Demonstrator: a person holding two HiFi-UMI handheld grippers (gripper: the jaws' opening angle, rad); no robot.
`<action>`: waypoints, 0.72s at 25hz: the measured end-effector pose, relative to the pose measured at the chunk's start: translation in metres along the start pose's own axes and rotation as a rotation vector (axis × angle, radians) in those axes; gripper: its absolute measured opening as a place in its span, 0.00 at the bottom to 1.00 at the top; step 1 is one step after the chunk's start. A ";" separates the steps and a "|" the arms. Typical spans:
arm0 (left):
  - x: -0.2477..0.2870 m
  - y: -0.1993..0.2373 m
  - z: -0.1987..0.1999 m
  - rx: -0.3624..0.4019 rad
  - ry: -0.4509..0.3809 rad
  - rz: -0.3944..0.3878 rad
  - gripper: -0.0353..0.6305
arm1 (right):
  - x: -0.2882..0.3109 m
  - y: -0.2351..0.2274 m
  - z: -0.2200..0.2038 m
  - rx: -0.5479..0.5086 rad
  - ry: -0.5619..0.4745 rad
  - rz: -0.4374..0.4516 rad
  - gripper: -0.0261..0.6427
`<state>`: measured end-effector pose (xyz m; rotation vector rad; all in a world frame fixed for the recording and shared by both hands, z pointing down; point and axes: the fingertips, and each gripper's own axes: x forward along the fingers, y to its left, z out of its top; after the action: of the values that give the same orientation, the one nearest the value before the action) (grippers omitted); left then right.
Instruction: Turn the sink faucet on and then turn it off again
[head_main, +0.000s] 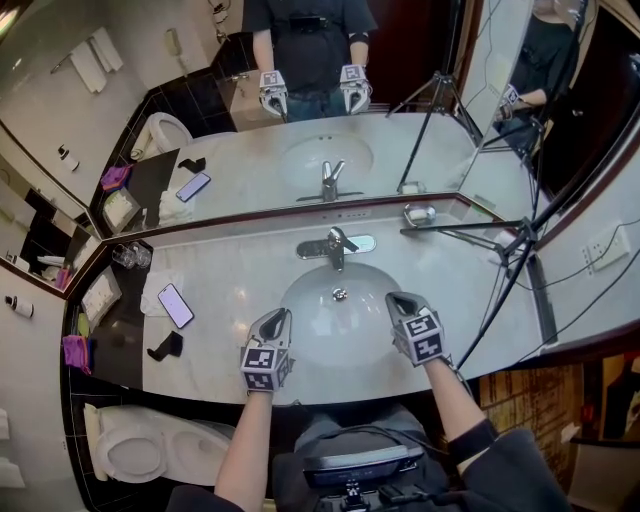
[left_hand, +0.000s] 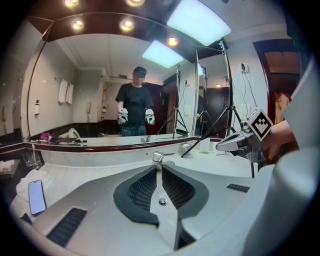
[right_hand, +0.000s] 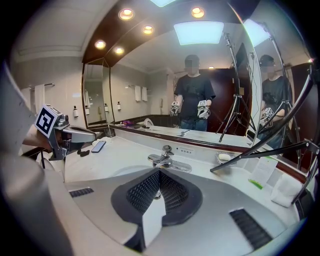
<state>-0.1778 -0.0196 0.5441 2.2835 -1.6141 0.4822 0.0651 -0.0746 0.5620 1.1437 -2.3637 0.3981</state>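
1. Nearest: left gripper (head_main: 283, 313) and right gripper (head_main: 395, 297) hover over the front part of the sink (head_main: 300, 345), one on each side, with a clear gap between them.
2. Left gripper: jaws barely ajar, a thin slit, nothing in it. Right gripper: jaws closed together, empty.
3. Toilet (head_main: 135, 450) sits low on the left, below the counter's left end.
4. Counter (head_main: 450, 290) is pale marble with a dark front edge. The bowl is oval, with the drain (head_main: 340, 294) at its middle.
5. Left of the bowl: phone (head_main: 176, 305) screen up, partly on a white cloth (head_main: 155, 293); a small black item (head_main: 165, 346) lies near the front edge. This side is crowded.
6. Right of the bowl: tripod (head_main: 520, 240) legs slant across the counter, narrowing the room on that side.
7. Faucet (head_main: 336, 245) stands at the back rim, centred behind the drain, its lever pointing forward. Both grippers are well apart from it, with an open path over the bowl.
8. Back: soap dish (head_main: 420, 214) right of the faucet, glasses (head_main: 130, 256) in the back left corner.
9. Farthest: mirror (head_main: 300, 100) runs along the wall and shows the person with both grippers.
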 end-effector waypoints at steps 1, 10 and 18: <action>0.005 -0.005 0.001 0.023 0.008 -0.011 0.10 | 0.000 0.001 0.001 0.006 0.004 0.003 0.07; 0.075 -0.046 0.011 0.248 0.058 -0.113 0.30 | 0.019 -0.007 -0.010 0.030 0.028 0.019 0.07; 0.158 -0.053 0.015 0.502 0.103 -0.141 0.42 | 0.044 -0.009 -0.017 0.038 0.049 0.042 0.07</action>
<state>-0.0766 -0.1421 0.5974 2.6444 -1.3843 1.0484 0.0533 -0.1012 0.6001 1.0902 -2.3506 0.4823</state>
